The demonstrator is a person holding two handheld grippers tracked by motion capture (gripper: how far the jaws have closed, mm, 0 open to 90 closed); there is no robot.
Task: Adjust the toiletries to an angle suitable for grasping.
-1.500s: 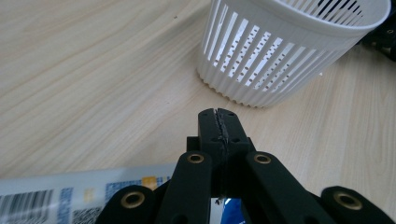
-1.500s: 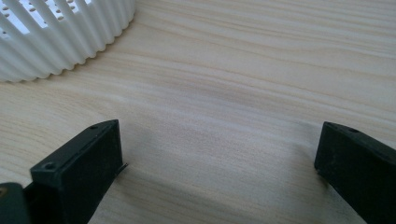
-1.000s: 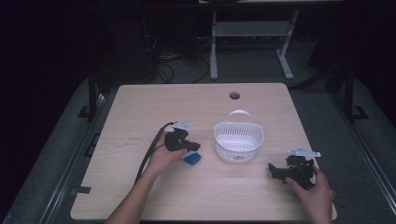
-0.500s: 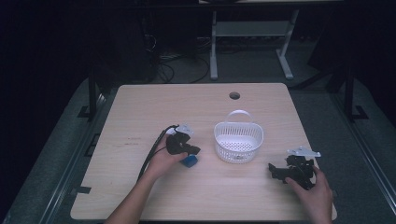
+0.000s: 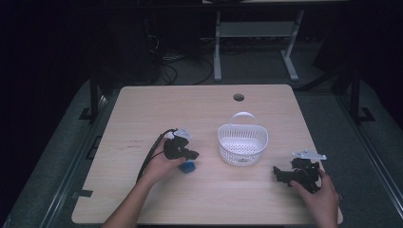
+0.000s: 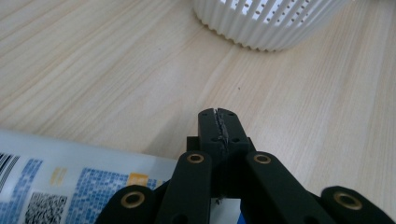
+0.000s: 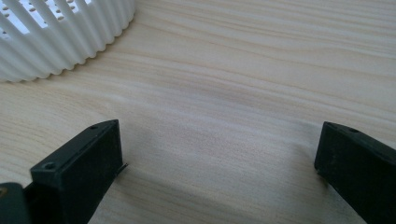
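Fingers of the left gripper (image 6: pixel 219 122) are pressed together with nothing between them; the blue packet (image 5: pixel 187 166) lies just beside and under them. Right gripper (image 7: pixel 219 154) fingers stand wide over bare table (image 7: pixel 243 70). Beyond both sits the basket (image 5: pixel 243 145).

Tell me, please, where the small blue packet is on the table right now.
In the high view, the small blue packet lies on the light wooden table, at the left gripper, left of the white slotted plastic basket.
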